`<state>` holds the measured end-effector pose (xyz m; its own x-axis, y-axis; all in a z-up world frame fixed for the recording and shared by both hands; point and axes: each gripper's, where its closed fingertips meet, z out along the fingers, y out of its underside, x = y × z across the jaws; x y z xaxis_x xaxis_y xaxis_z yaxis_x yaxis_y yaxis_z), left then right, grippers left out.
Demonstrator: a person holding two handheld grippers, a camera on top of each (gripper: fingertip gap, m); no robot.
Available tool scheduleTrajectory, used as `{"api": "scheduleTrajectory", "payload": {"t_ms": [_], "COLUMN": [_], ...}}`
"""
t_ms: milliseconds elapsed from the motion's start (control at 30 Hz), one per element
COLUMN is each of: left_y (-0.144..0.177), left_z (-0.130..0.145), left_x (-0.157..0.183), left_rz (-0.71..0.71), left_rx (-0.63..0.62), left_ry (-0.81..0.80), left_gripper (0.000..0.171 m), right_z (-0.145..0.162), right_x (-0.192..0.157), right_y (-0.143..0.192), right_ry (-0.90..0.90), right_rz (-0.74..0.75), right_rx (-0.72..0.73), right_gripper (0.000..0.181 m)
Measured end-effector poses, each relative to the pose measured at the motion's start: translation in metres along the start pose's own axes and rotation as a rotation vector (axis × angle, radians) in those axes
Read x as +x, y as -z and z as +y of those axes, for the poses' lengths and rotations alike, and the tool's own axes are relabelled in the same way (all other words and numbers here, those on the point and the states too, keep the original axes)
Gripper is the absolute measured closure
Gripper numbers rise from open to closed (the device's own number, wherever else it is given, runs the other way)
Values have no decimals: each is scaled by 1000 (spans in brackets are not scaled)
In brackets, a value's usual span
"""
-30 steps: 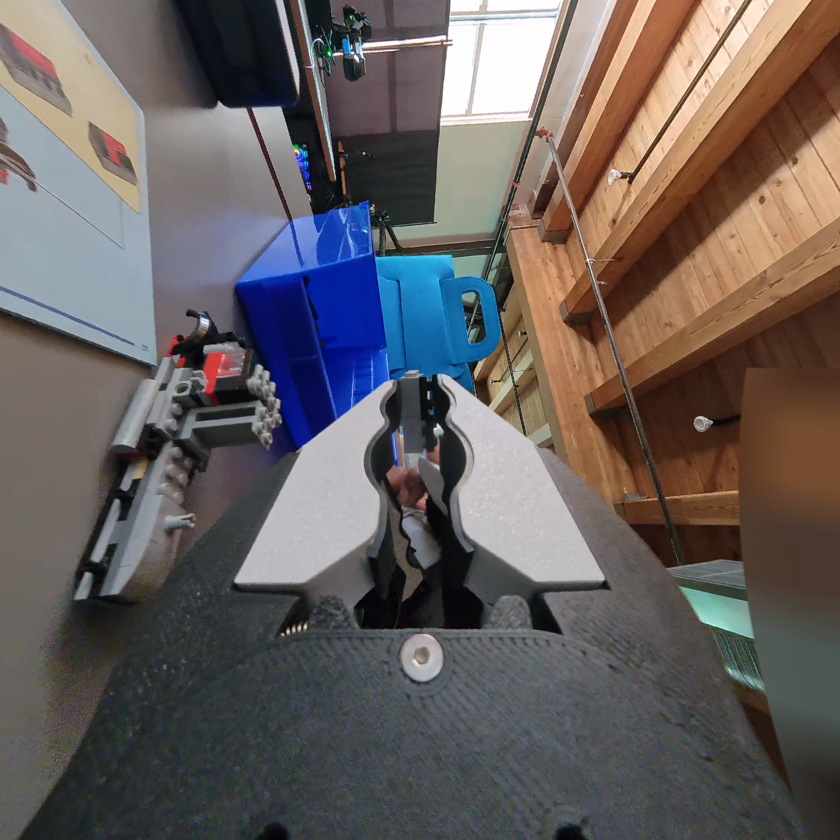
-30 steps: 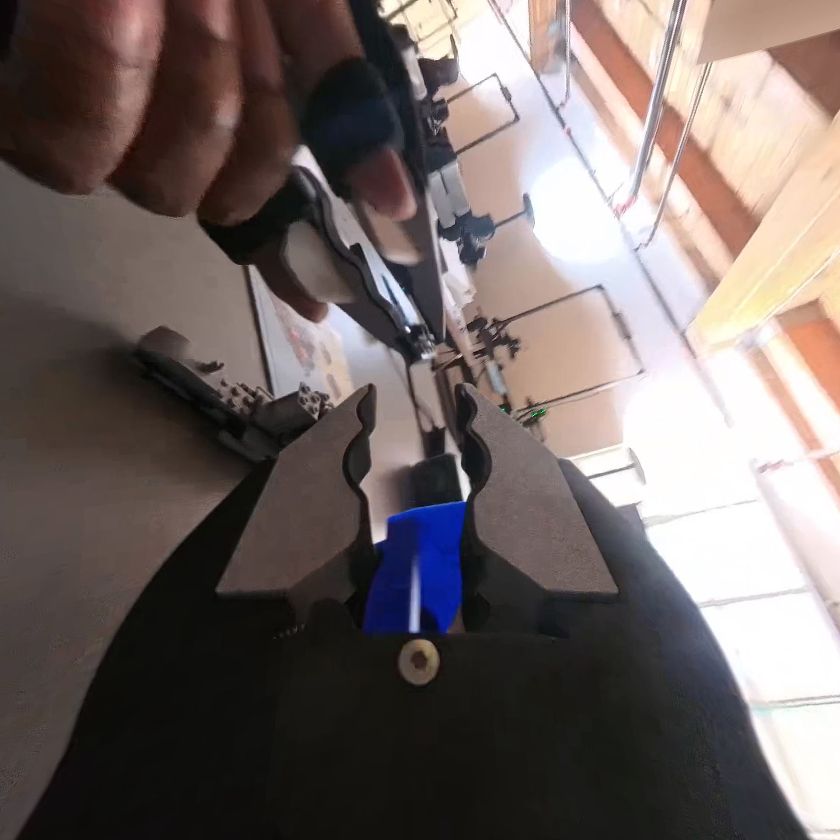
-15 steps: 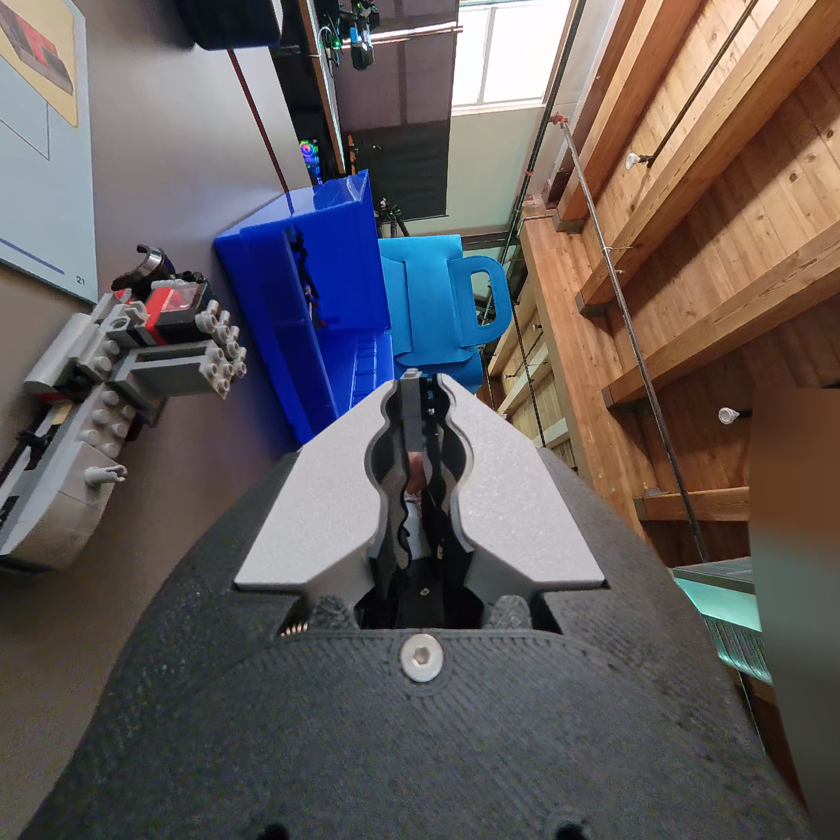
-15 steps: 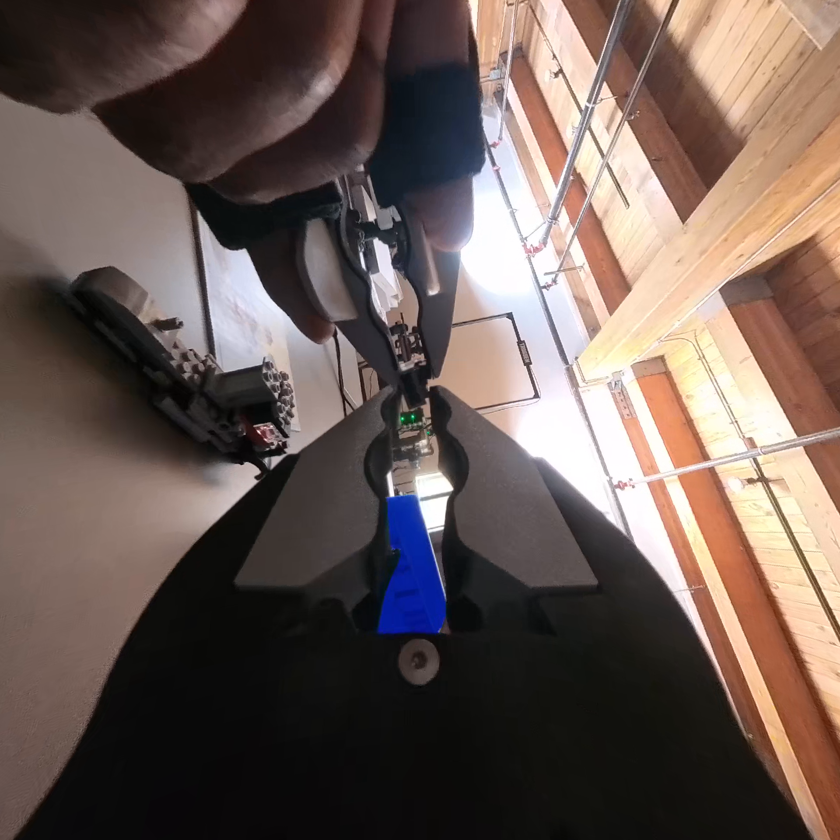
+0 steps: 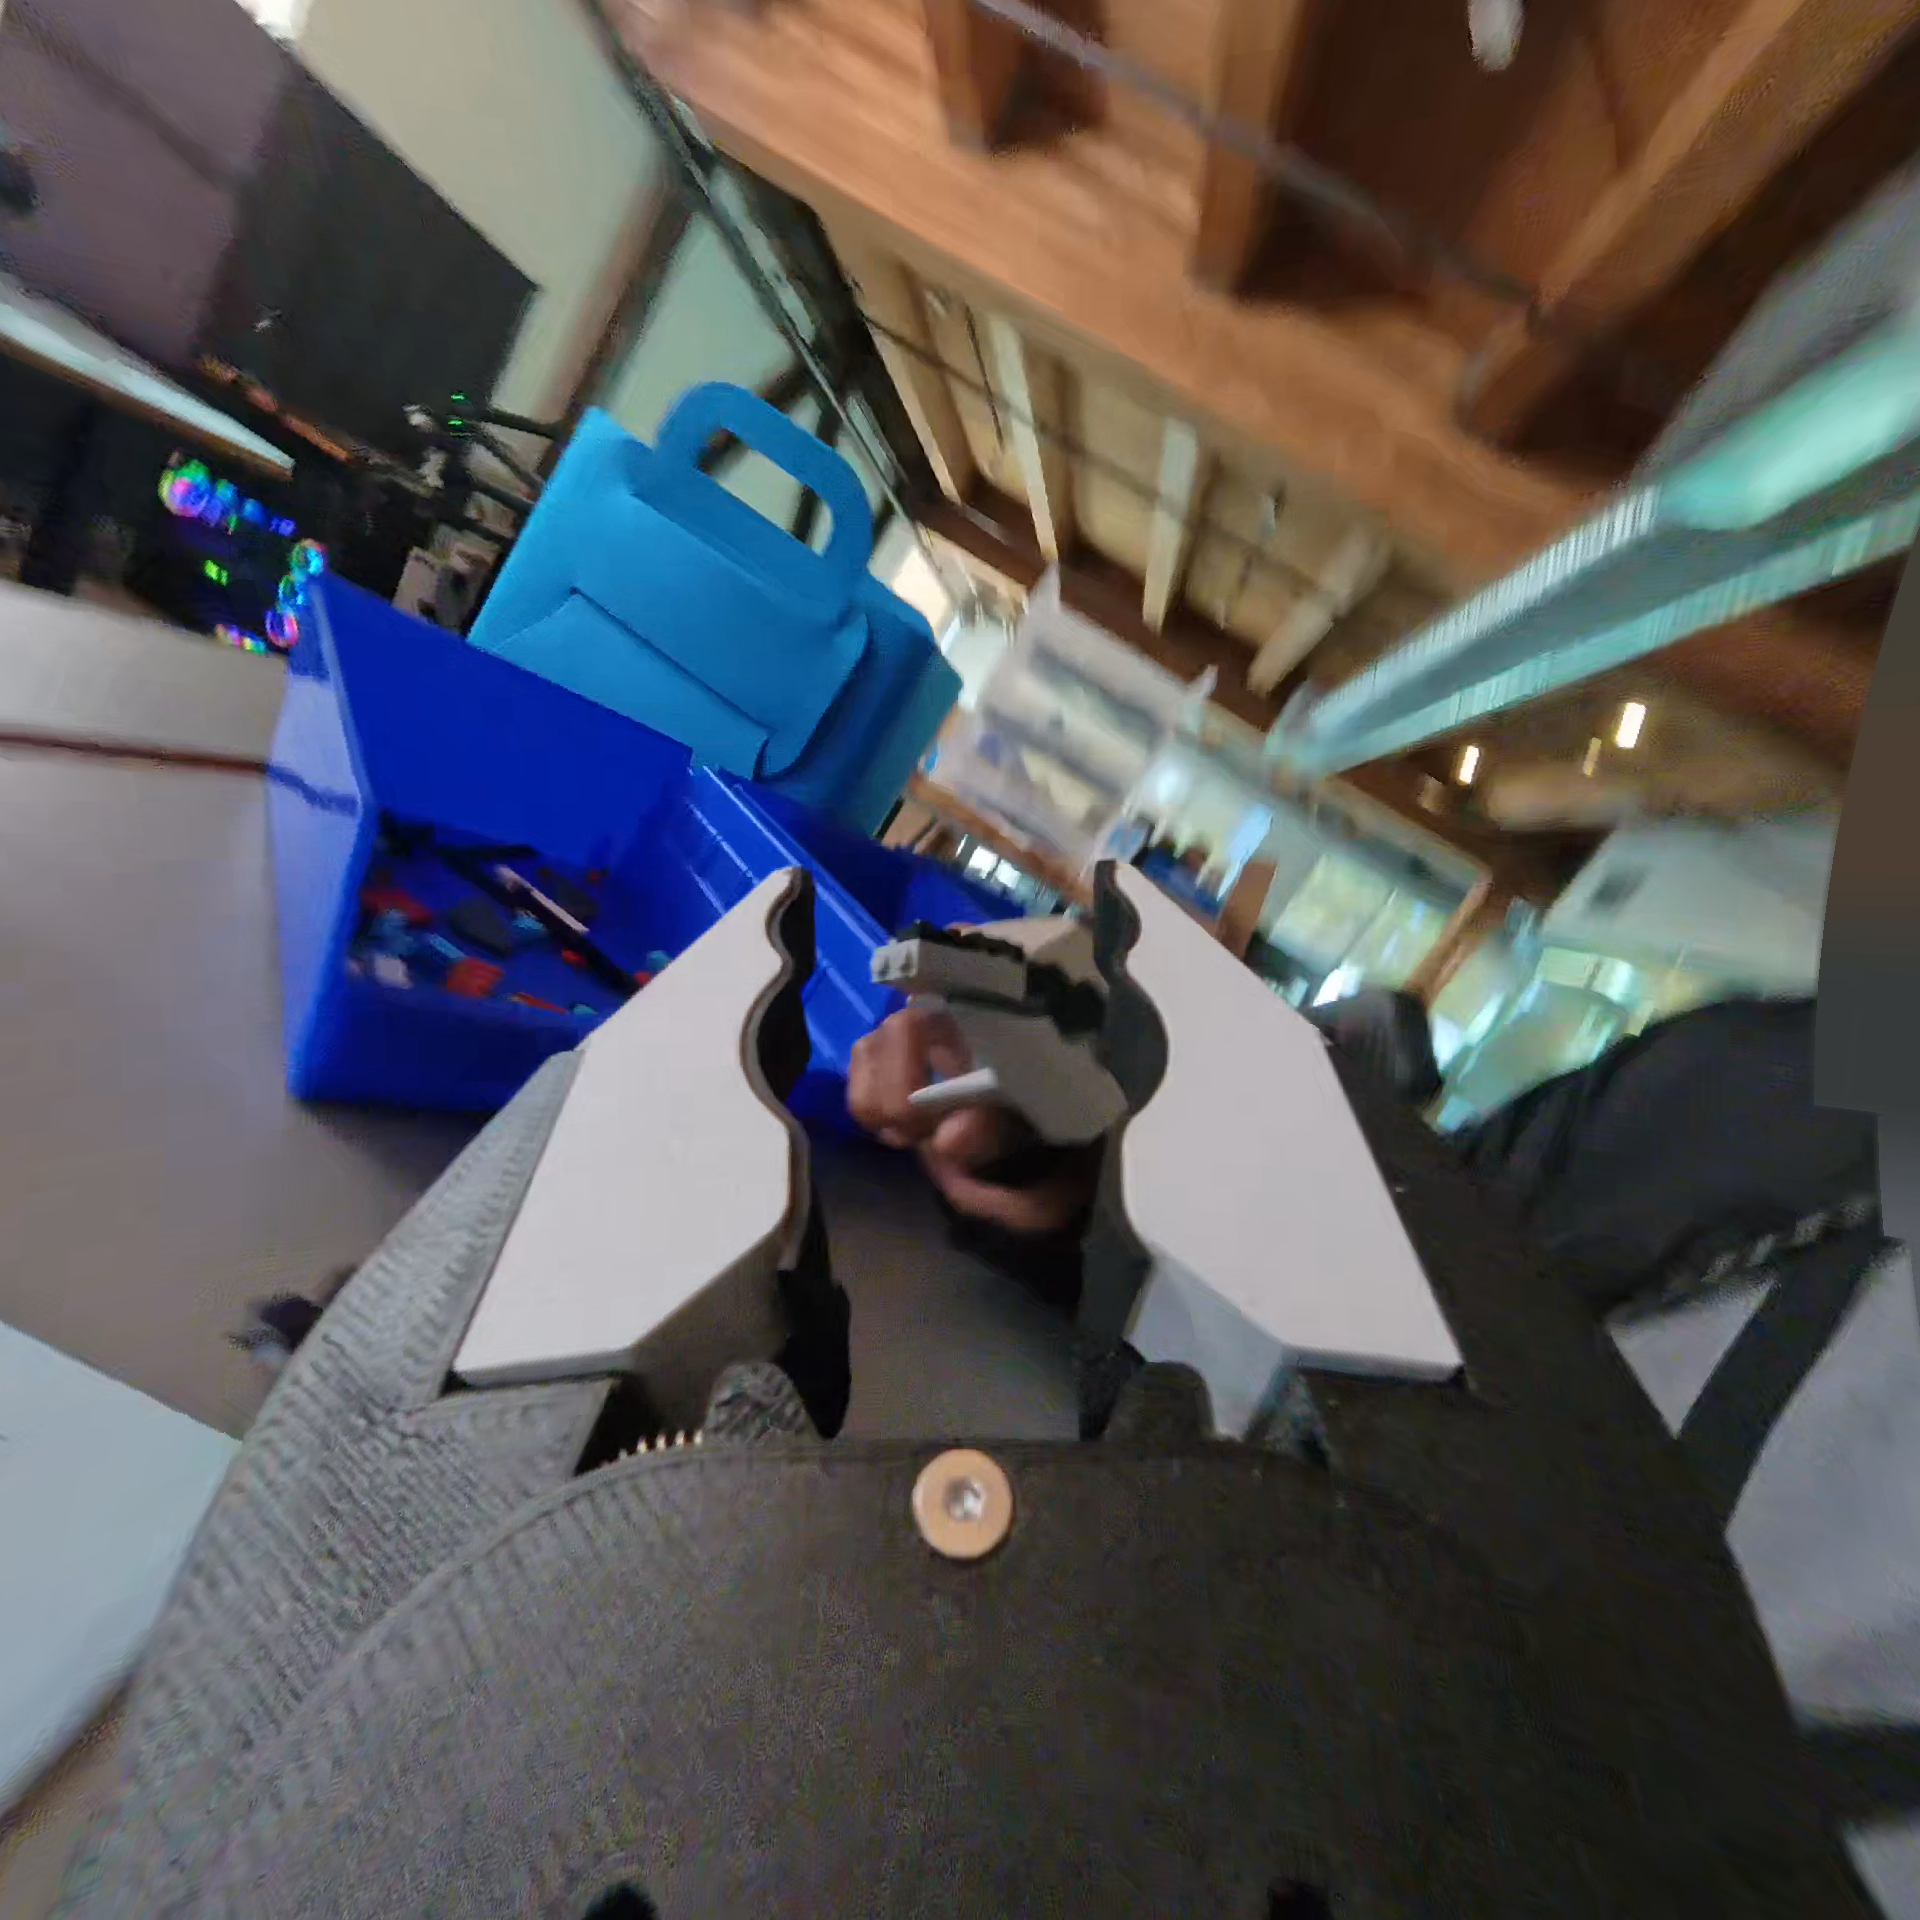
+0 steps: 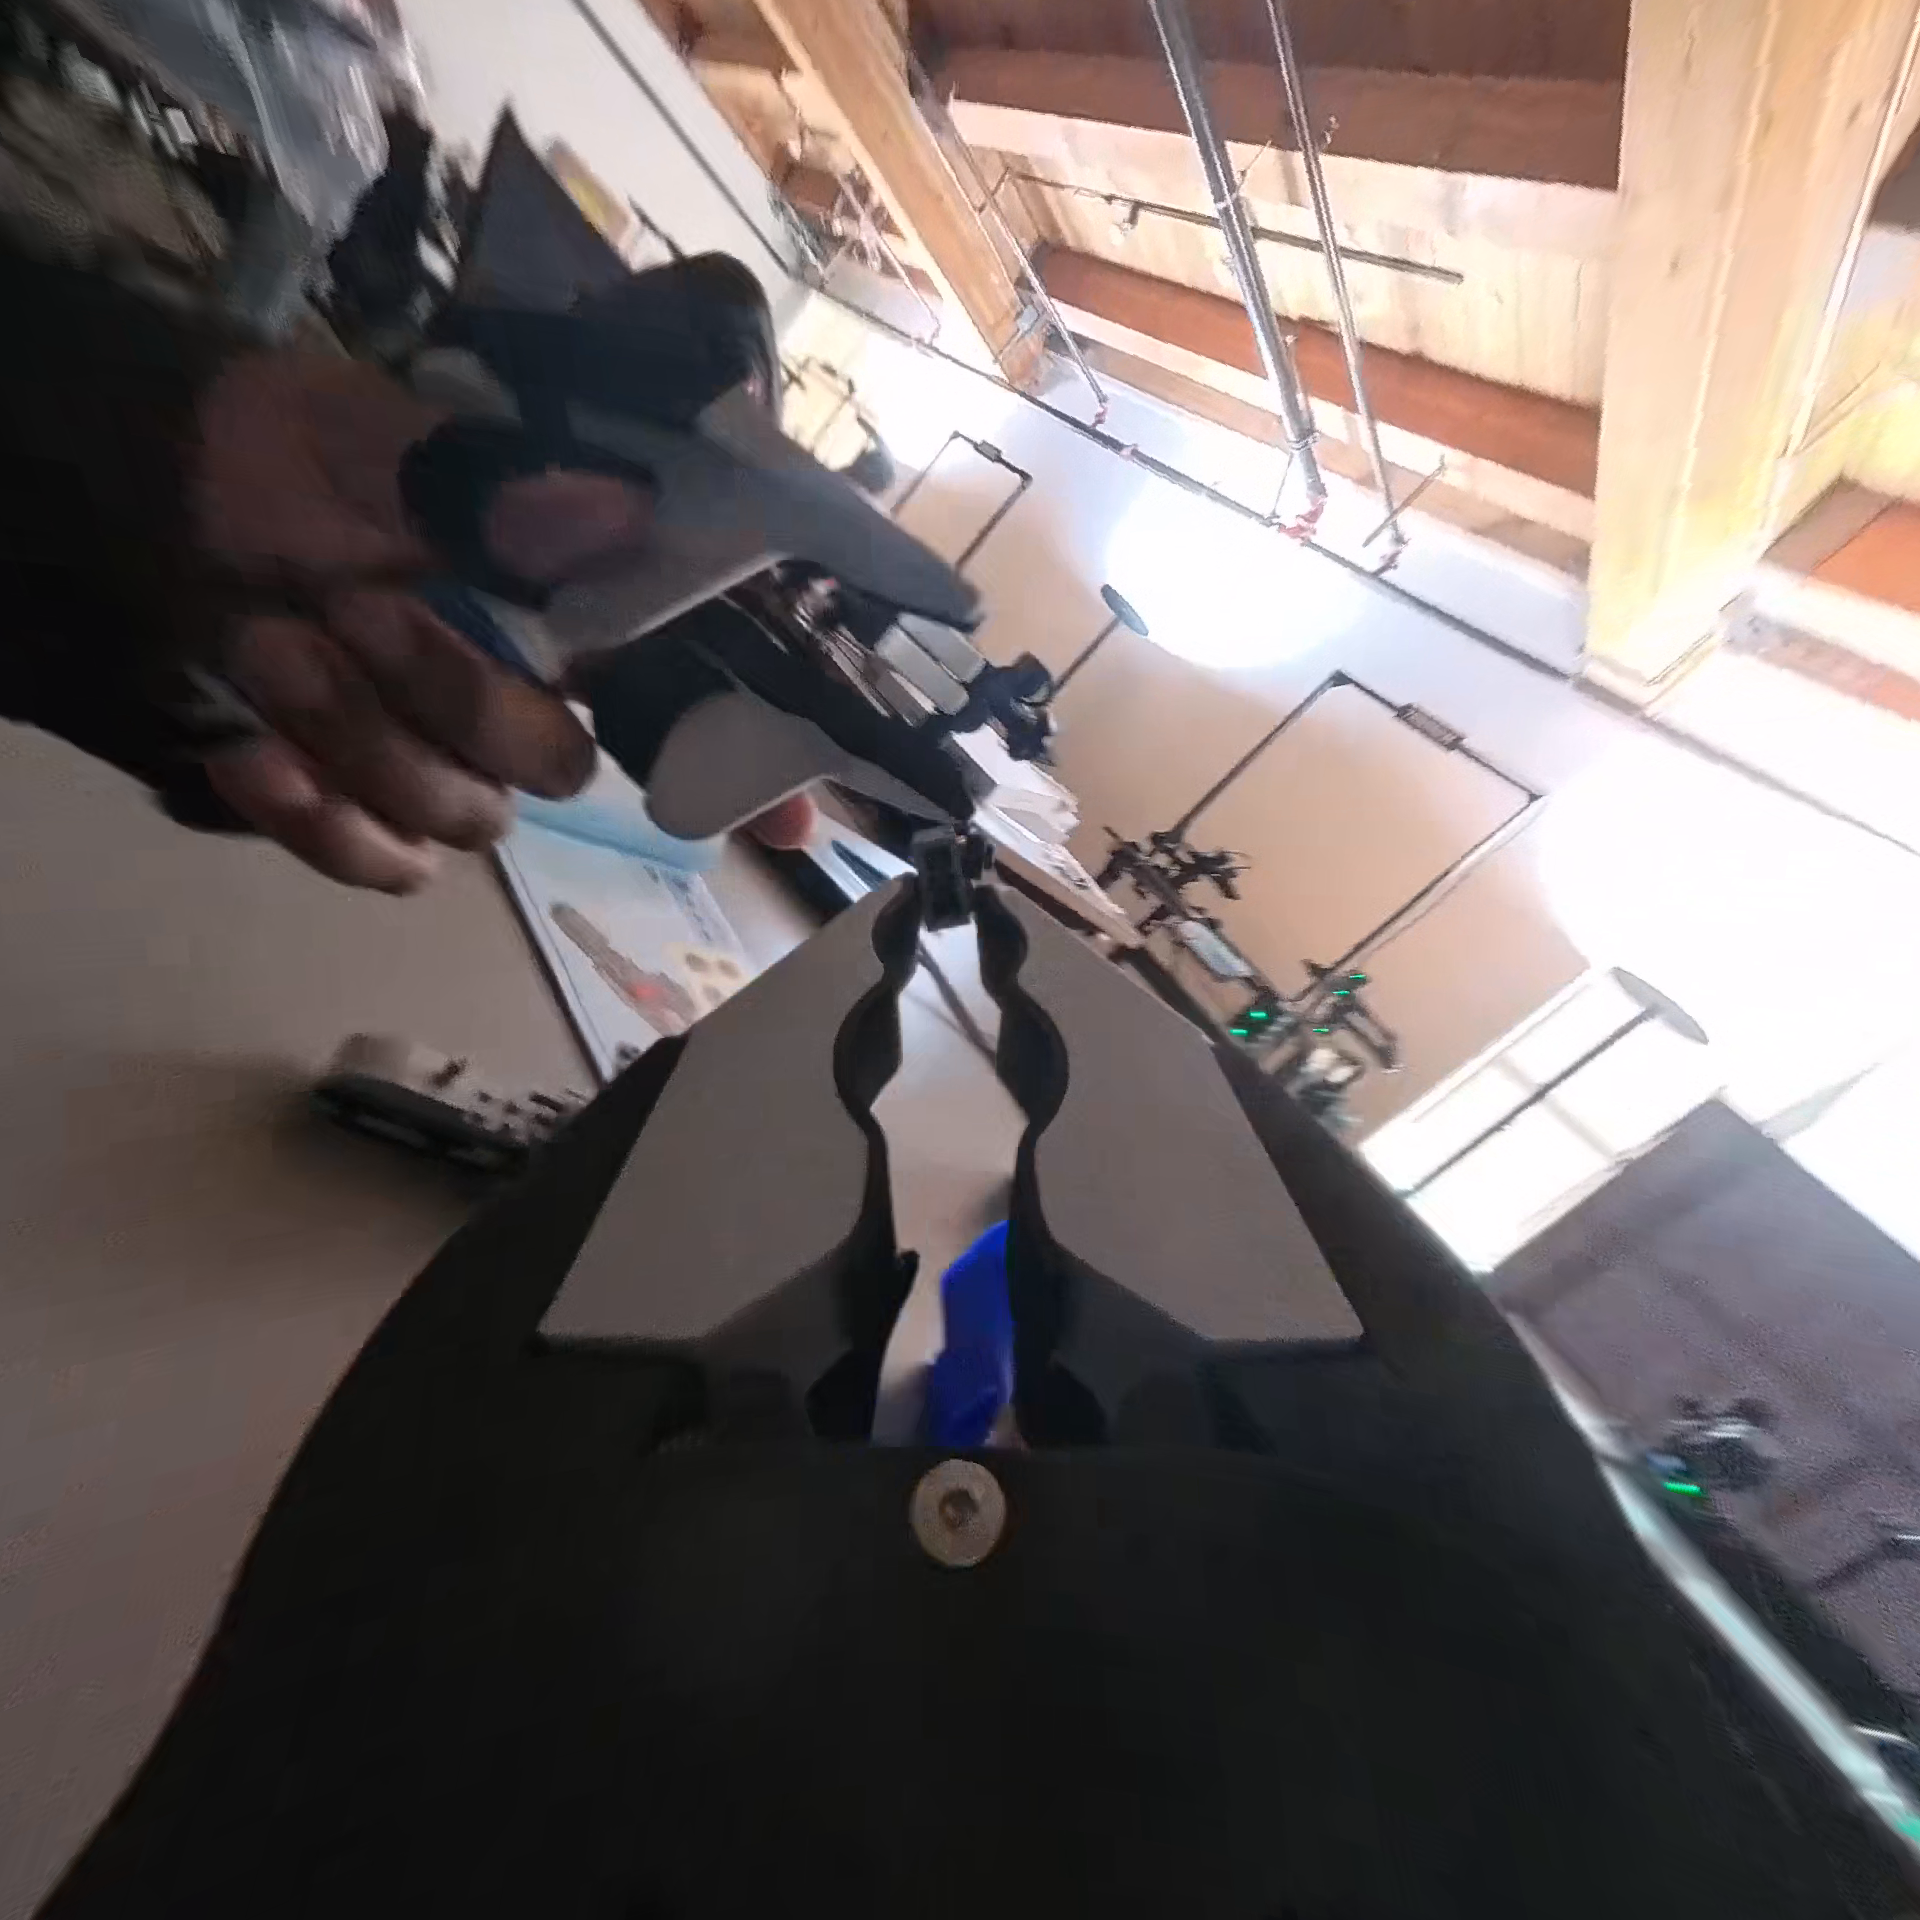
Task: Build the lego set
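My right gripper [image 6: 945, 896] is shut on a small black lego piece [image 6: 943, 881] at its fingertips, held in the air above the table. My left gripper [image 5: 951, 902] is open and empty. It also shows in the right wrist view [image 6: 956, 707], held by a hand [image 6: 343, 644] just above and left of the black piece. The right gripper [image 5: 894, 961] shows between the left gripper's fingers, close in front, with a hand behind it. The partly built grey lego model [image 6: 436, 1112] lies on the grey table [image 6: 156, 1039], blurred.
A dark blue bin [image 5: 468, 935] with several loose lego pieces stands on the table ahead left of my left gripper. A light blue bag with a handle [image 5: 686, 644] stands behind it. The instruction booklet [image 6: 644, 935] lies beyond the model.
My left gripper has opened and let go of the small piece, and has swung towards the blue bin. My right gripper has closed on that piece and pulled away.
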<state>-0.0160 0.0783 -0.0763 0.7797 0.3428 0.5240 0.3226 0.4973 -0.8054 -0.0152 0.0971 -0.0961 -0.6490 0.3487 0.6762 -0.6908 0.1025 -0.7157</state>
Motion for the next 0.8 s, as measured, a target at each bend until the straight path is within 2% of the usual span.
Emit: {"api": "scheduleTrajectory", "payload": {"t_ms": [133, 200, 267, 367, 667, 800], "left_y": [-4, -11, -17, -24, -26, -28], "left_z": [11, 17, 20, 21, 34, 38], "left_x": [5, 7, 9, 6, 0, 4], "left_rz": [124, 194, 268, 329, 391, 408], "left_rx": [-217, -282, -288, -271, -264, -243], "left_ry": [-407, -515, -585, -610, -568, -551], "left_gripper": [114, 115, 119, 126, 144, 153], "right_z": [-4, -5, -5, -2, 2, 3], "right_x": [10, 14, 15, 16, 14, 7], "right_y": [4, 5, 7, 9, 13, 14], "right_ry": [-227, -332, -409, -483, -658, -674], "right_rz": [-51, -72, -91, -115, -196, -229], "right_rx": [68, 99, 125, 141, 185, 176], "right_gripper": [171, 171, 171, 171, 171, 171]}}
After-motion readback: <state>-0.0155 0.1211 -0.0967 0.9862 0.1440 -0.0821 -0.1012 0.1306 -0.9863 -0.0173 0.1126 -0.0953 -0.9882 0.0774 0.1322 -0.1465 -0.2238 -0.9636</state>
